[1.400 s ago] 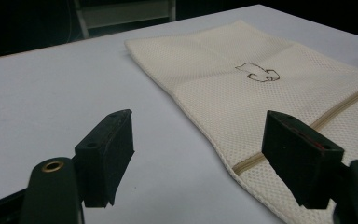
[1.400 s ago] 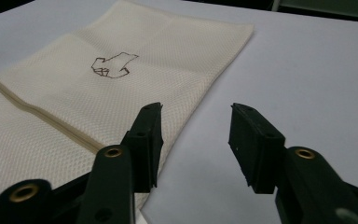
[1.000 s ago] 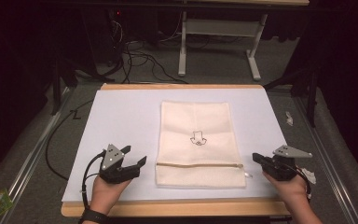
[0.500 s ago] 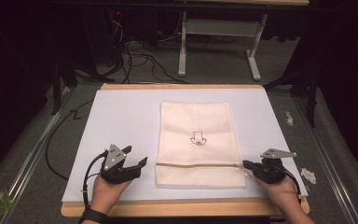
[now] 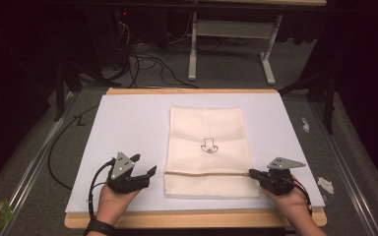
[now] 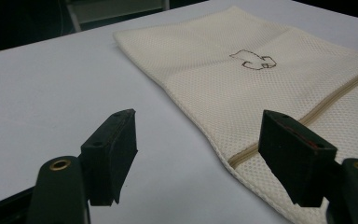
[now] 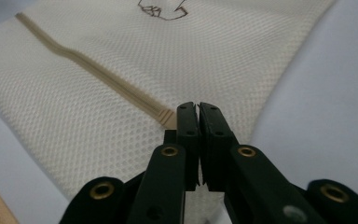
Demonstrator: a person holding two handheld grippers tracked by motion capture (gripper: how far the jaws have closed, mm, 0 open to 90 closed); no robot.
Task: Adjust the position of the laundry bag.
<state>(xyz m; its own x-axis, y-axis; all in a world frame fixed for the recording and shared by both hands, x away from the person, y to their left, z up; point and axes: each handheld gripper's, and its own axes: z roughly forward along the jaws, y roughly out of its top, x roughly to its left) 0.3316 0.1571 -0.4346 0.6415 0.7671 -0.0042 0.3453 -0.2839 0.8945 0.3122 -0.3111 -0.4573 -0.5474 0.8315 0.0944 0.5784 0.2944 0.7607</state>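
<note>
The cream rectangular mesh bag (image 5: pixel 208 150) lies lengthwise away from the person, tan zipper (image 7: pixel 93 70) crosswise near them. Right gripper (image 5: pixel 252 173) is closed at the zipper's end, whether pinching it unclear; left gripper (image 5: pixel 145 167) gapes beside the bag.

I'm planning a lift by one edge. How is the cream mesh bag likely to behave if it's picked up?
The mesh bag lies quite flat, so it is probably thin, light and empty. Its open-weave fabric will likely droop and fold rather than stay stiff. The right gripper, jaws together at the zipper end, would probably drag the bag across the smooth table when pulling.
</note>
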